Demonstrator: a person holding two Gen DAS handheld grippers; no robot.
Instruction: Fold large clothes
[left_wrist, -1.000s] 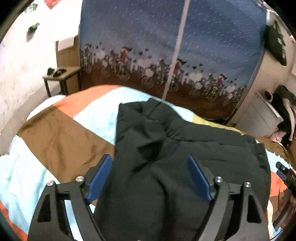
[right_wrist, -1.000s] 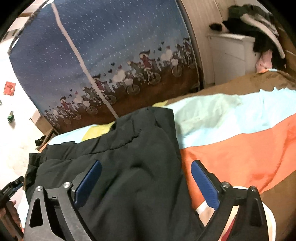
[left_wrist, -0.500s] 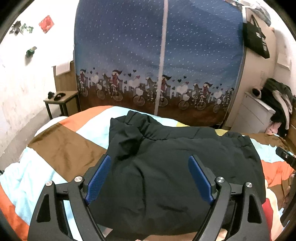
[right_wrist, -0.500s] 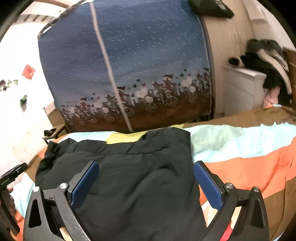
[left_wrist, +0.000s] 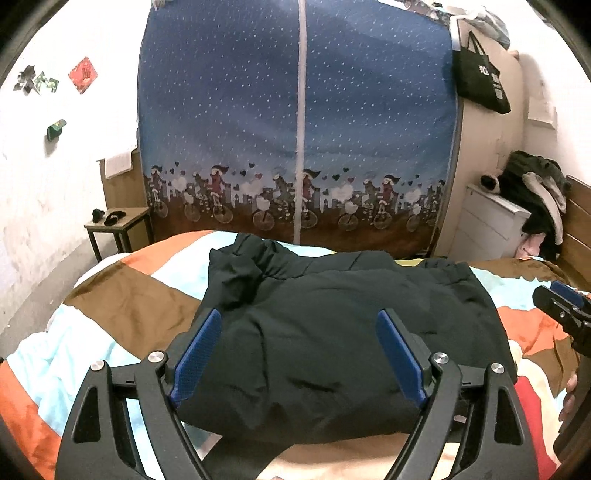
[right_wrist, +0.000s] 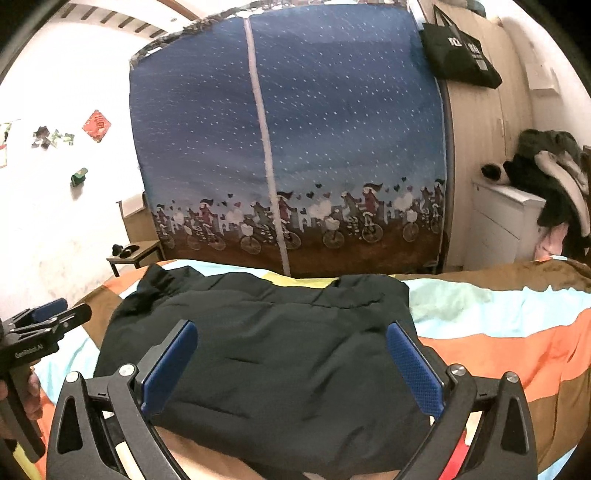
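Observation:
A large black padded garment (left_wrist: 332, 317) lies folded into a thick rectangle on a bed with a colour-block cover (left_wrist: 122, 306). My left gripper (left_wrist: 299, 332) hangs above its near edge, jaws wide apart, nothing between the blue pads. In the right wrist view the same garment (right_wrist: 266, 339) fills the middle, and my right gripper (right_wrist: 291, 347) is open over its near edge, clear of the cloth. Each gripper shows at the edge of the other's view: the right one (left_wrist: 565, 310) at far right, the left one (right_wrist: 40, 325) at far left with a hand on it.
A blue zip-front fabric wardrobe (left_wrist: 299, 140) stands behind the bed. A small side table (left_wrist: 118, 225) is at left, a white drawer unit (left_wrist: 491, 225) piled with clothes at right. A black tote bag (left_wrist: 480, 74) hangs on the wooden panel. The bed cover (right_wrist: 498, 332) stretches right.
Both grippers have pulled back and risen from the garment and levelled out, so more of the room shows. The garment lies still, and both grippers stay open.

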